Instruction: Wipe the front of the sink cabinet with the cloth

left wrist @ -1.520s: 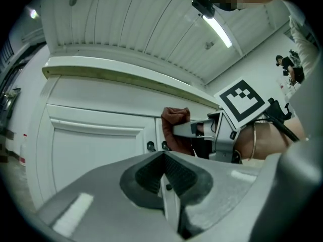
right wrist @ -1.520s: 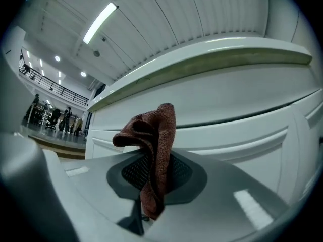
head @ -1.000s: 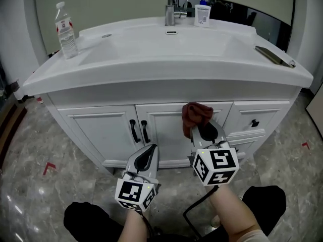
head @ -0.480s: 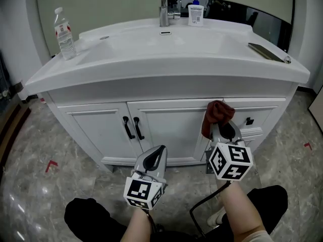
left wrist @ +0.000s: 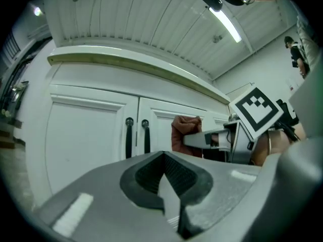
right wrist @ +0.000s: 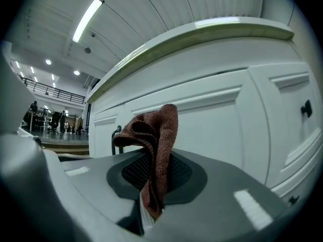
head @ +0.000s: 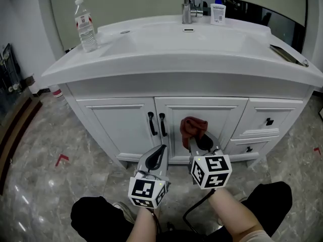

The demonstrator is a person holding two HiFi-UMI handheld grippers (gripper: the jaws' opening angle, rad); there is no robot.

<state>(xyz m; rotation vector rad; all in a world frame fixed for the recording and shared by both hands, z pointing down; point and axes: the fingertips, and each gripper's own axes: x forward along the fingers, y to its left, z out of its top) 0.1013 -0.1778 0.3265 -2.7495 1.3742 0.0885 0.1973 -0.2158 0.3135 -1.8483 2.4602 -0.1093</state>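
A rust-red cloth (head: pixel 193 128) (right wrist: pixel 154 140) (left wrist: pixel 184 133) is pinched in my right gripper (head: pixel 200 141) (right wrist: pixel 151 185), which is shut on it and holds it against the right door (head: pixel 202 125) of the white sink cabinet, just right of the two black door handles (head: pixel 156 123). My left gripper (head: pixel 153 160) (left wrist: pixel 164 185) hangs lower, in front of the cabinet's base, shut with nothing in it. It points at the doors (left wrist: pixel 91 130) without touching them.
A water bottle (head: pixel 86 26) stands on the left of the basin top (head: pixel 166 49); the tap (head: pixel 186 6) and a soap bottle (head: pixel 218 13) are at the back. Drawers with black knobs (head: pixel 269 121) lie to the right. Grey marbled floor (head: pixel 45 185) surrounds the cabinet; the person's knees (head: pixel 96 218) are below.
My right gripper has carried the cloth leftward across the cabinet front, from near the drawers back to the right door beside the handles. The left gripper has stayed low.
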